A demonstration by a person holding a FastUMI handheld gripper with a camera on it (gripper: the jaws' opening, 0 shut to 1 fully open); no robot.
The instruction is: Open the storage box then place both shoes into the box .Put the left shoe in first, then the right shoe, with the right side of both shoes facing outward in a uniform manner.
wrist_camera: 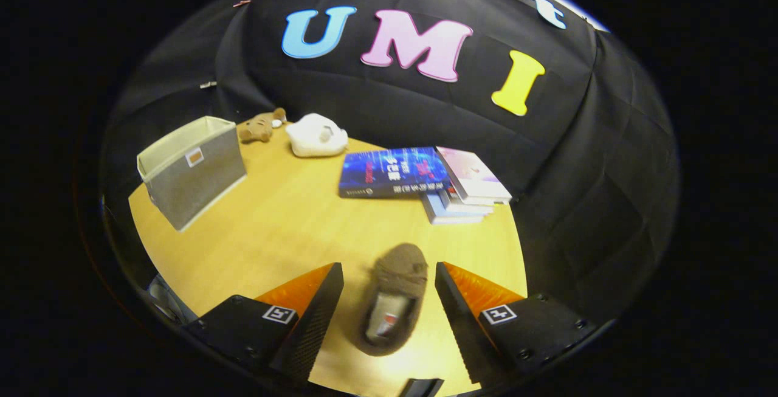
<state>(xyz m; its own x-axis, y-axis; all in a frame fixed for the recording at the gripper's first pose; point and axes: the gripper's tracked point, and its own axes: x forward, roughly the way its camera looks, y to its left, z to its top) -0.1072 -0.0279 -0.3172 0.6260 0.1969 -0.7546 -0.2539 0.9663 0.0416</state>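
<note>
Claw (389,275) wide apart around untouched shoe (394,300)

Wooden bench (285,227) carrying stacked books (425,181), a white plush toy (316,135) and a brown plush toy (258,127).

The gripper (389,272) is held above the table and tilted downward. Its two fingers (316,306) are spread wide apart, one on each side, and they press on nothing. A shoe (394,300) lies in the gap between them, and neither finger seems to touch it.
</note>
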